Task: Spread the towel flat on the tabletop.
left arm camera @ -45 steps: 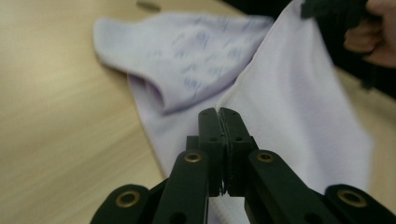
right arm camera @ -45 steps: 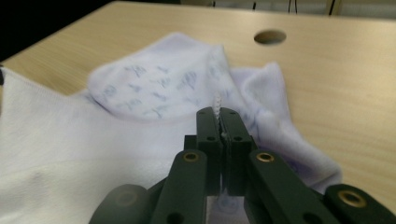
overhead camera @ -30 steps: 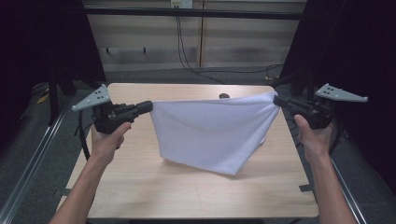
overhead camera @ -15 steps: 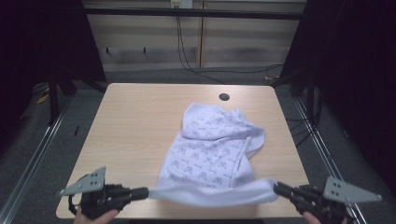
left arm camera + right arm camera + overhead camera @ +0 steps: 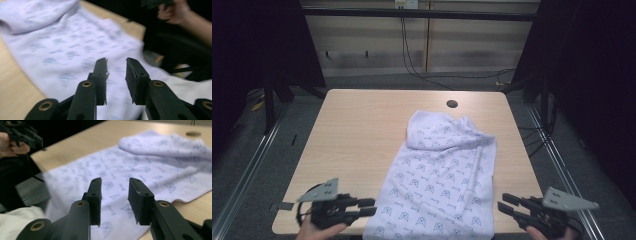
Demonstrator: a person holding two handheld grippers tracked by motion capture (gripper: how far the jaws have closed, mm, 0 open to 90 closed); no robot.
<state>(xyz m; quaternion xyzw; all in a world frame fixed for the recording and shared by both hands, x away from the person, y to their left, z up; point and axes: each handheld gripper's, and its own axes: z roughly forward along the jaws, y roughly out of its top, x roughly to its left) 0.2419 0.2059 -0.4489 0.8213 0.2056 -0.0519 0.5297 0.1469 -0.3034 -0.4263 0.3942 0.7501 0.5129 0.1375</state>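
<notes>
The white terry-cloth towel printed with small pale blue motifs (image 5: 439,177) lies spread along the light wood-grain desk (image 5: 362,130), running from a rumpled, folded-over heap toward 12 o'clock, just short of the round dark cable hole (image 5: 452,104), down to the 6 o'clock edge, where its near hem spills over the rim. The left tool (image 5: 368,207) sits at about 7 o'clock, just beside the cloth's near left corner, and the right tool (image 5: 508,203) at about 5 o'clock beside the near right corner; both have just been opening, and in each gripper view the black jaws stand apart with nothing between the pads (image 5: 136,80), only towel lying beyond them (image 5: 112,177). The likeliest trouble from here, as I judge it, is the overhanging hem: soft, heavy pile with no stiffness could creep off the smooth laminate and drag more cloth after it. The bunched far end is another risk, since a fold made over that lump would come out uneven. A re-grasp on limp looped fabric could also catch one layer where two are meant, or pinch a crease in. The pads look flat and rubbery, the jaws hard and angular against the yielding cloth.
</notes>
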